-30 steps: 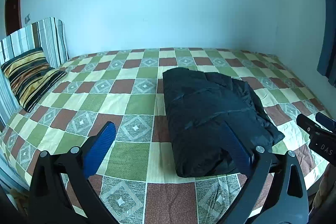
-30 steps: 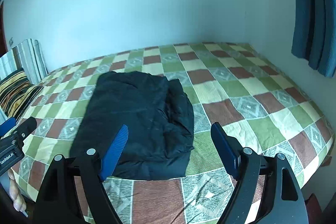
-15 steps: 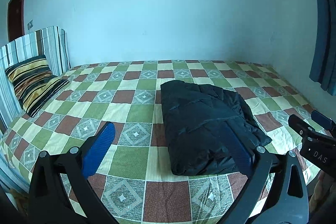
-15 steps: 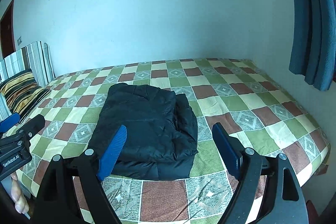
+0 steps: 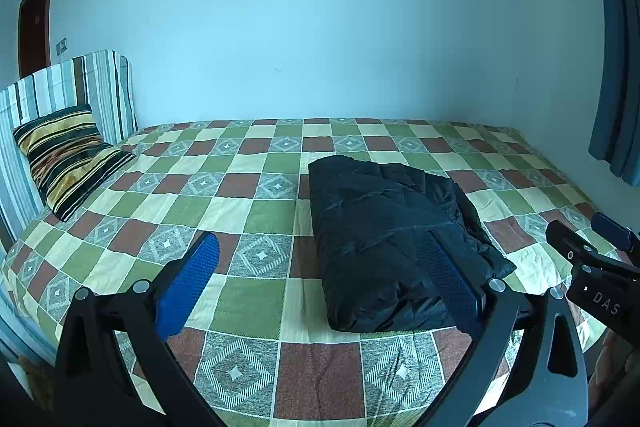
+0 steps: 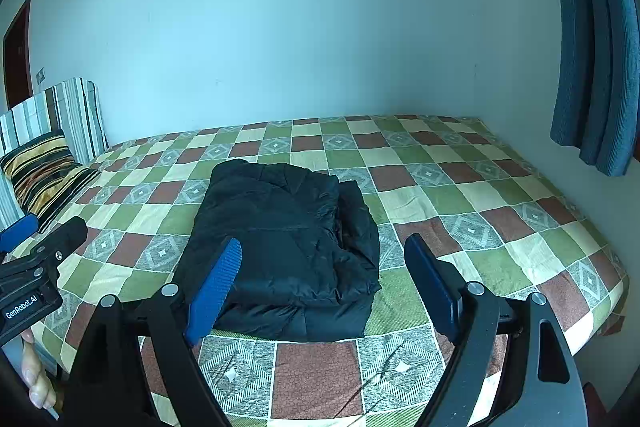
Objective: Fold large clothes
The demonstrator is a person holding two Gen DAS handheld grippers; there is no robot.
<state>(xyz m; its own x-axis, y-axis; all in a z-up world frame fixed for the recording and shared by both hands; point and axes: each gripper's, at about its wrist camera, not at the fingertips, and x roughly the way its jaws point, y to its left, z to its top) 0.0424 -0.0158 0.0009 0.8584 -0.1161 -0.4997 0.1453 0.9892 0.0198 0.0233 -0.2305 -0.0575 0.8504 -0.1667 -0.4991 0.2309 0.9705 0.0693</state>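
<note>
We see a bed under a green, brown and cream checked cover against a pale blue wall, with striped pillows left and blue curtain right.

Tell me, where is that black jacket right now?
The folded black jacket lies on the checkered bedspread near the bed's front edge, right of the striped pillow, untouched by either gripper.

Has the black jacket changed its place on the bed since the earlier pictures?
No. The folded black jacket lies on the same squares of the checkered bedspread, its near edge at the same brown square; only the camera pulled back.
</note>
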